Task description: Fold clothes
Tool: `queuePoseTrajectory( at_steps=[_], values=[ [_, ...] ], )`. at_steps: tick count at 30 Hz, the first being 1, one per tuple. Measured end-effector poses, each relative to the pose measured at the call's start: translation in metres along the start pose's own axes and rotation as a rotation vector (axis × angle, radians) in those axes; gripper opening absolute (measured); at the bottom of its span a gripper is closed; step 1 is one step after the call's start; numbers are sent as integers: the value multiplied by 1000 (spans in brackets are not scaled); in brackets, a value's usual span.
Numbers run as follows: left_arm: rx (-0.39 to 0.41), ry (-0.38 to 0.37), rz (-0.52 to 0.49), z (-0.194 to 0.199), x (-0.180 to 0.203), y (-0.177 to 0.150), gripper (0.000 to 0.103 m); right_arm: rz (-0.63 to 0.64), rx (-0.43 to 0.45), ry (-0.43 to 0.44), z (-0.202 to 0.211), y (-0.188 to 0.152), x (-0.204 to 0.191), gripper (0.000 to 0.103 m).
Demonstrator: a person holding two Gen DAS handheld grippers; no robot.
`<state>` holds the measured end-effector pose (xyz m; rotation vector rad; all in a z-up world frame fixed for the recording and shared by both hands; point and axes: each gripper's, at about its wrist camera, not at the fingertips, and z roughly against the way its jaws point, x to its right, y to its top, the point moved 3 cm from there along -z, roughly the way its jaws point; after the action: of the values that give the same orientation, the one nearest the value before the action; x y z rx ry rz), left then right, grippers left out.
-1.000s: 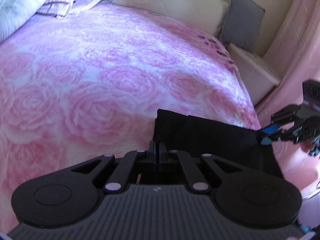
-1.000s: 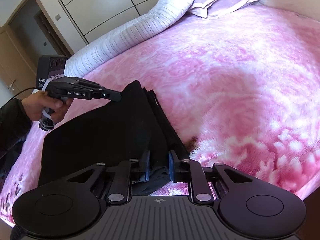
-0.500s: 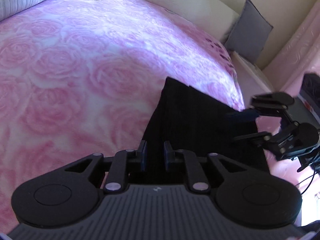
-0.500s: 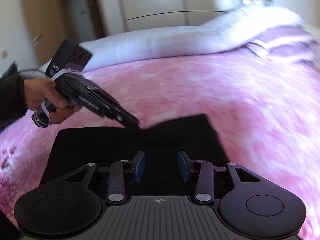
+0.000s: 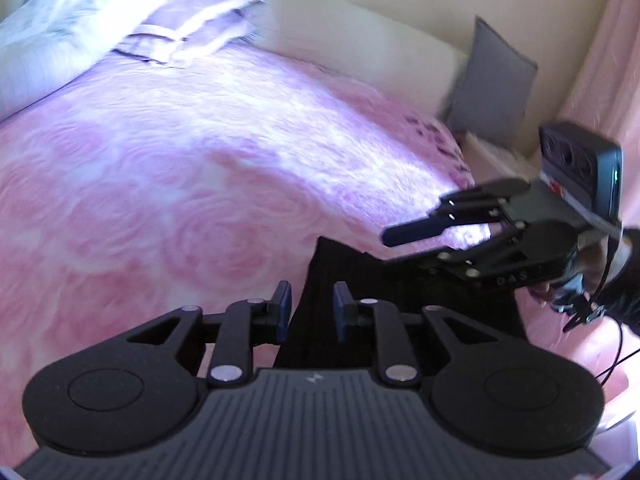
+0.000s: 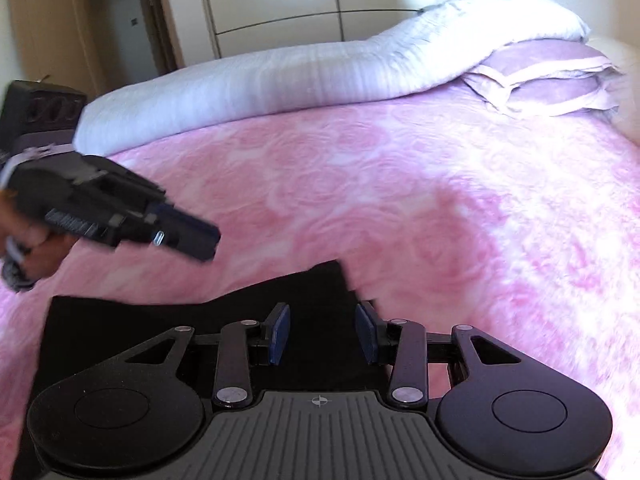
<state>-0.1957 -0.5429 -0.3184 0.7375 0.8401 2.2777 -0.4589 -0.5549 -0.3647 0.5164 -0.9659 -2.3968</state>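
1. The black garment (image 6: 168,328) lies folded flat on the pink rose bedspread (image 6: 440,200), close to the near edge of the bed, well apart from the purple pillows (image 6: 552,80) and the white duvet (image 6: 320,68)
2. The left gripper (image 5: 308,316) has just been opening its jaws; they now stand apart with a strip of dark cloth showing between the blue pads (image 5: 283,312), and I cannot tell whether the pads touch the cloth
3. The right gripper (image 6: 323,332) has released too: its jaws have just been opening, and nothing is pinched between them, the cloth lying below
4. In the right wrist view the garment's long axis runs sideways, from under the right jaws out to the left, beneath the left gripper, which hangs over it
5. Each gripper sits over its own end, so either end is within reach; the next fold, I judge, turns on taking the two ends of that long axis together
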Motion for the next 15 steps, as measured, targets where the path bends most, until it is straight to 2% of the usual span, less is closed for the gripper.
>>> queuePoseTrajectory(
  at_steps=[4, 5, 6, 7, 12, 15],
  values=[
    [-14, -18, 14, -41, -1, 13, 21, -48, -20, 61, -16, -4, 19, 40],
    [-23, -19, 8, -50, -1, 14, 17, -59, -23, 81, -19, -6, 23, 38],
    [-40, -9, -13, -58, 2, 12, 9, -71, -30, 98, -23, -8, 27, 23],
    [-56, 1, -34, -67, 4, 10, 9, -80, -45, 105, -26, -11, 30, 20],
    [-73, 8, -48, -76, 5, 4, 12, -83, -126, 95, -9, -44, 38, 19],
    [-73, 14, -44, -75, 5, 4, 11, -140, -147, 101, 10, -53, 43, 19]
  ],
)
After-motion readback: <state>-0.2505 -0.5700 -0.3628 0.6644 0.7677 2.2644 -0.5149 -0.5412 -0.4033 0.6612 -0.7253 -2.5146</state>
